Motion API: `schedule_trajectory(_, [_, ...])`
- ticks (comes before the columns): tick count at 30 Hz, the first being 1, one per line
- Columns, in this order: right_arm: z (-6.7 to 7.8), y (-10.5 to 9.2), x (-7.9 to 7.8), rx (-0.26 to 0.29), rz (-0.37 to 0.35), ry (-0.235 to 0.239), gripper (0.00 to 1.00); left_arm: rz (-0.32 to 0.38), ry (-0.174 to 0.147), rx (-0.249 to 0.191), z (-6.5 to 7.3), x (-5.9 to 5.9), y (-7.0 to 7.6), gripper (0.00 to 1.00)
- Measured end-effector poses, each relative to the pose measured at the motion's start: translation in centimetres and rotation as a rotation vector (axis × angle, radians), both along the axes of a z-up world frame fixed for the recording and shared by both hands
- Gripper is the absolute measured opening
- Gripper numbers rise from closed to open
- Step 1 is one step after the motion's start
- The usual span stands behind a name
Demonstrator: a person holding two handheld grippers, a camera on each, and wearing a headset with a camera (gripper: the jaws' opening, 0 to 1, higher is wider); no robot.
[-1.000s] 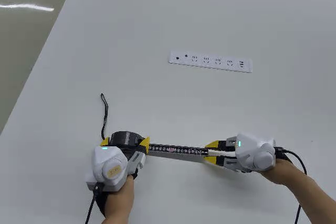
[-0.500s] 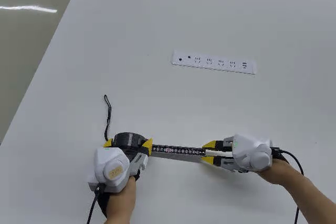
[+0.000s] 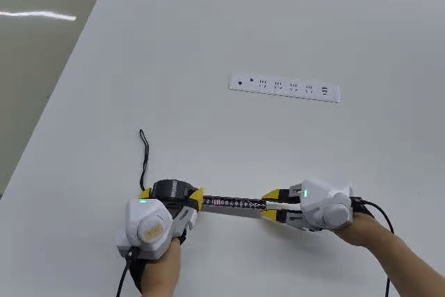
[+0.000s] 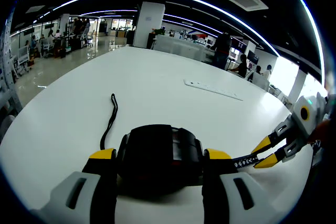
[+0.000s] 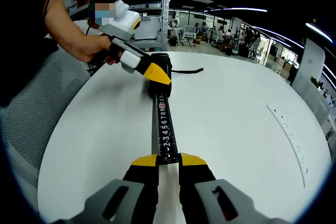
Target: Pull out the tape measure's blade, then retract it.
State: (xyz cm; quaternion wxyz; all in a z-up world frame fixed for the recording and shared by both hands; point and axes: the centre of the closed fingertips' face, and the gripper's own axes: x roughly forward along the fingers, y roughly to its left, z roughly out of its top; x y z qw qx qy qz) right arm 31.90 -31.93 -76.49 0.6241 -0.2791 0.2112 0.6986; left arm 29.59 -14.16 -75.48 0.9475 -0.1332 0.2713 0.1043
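The white bench (image 3: 208, 46) drops off along its left edge, which runs slantwise in the head view with grey floor (image 3: 35, 53) beyond it; ahead and to the right the surface lies open. Nearest that edge, a thin black wrist strap (image 3: 144, 158) trails away across the bench from the black tape measure (image 3: 172, 188). My left gripper (image 3: 170, 198) holds the tape measure from behind, its yellow-tipped jaws closed against the two sides of the case, which sits flat on the bench. From the case the blade (image 3: 233, 203) runs rightward, low over the bench, to my right gripper (image 3: 270, 204), whose jaws stand narrow, pinching the blade's free end between them. The right gripper view looks back along the blade and shows its printed numbers climbing towards the case, figures too small to read in the head view. The left gripper view shows the case squarely between my jaws and the right gripper entering from the right. Farther off, well apart from both grippers, a white power strip (image 3: 285, 88) lies flat.
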Motion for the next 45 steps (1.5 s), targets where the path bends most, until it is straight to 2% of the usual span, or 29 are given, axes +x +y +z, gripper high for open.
schedule_trajectory(45, [-0.7,5.9,-1.2,0.040,0.037,0.019,0.12,-0.014,0.000,-0.016,0.0,0.0,0.0,0.62])
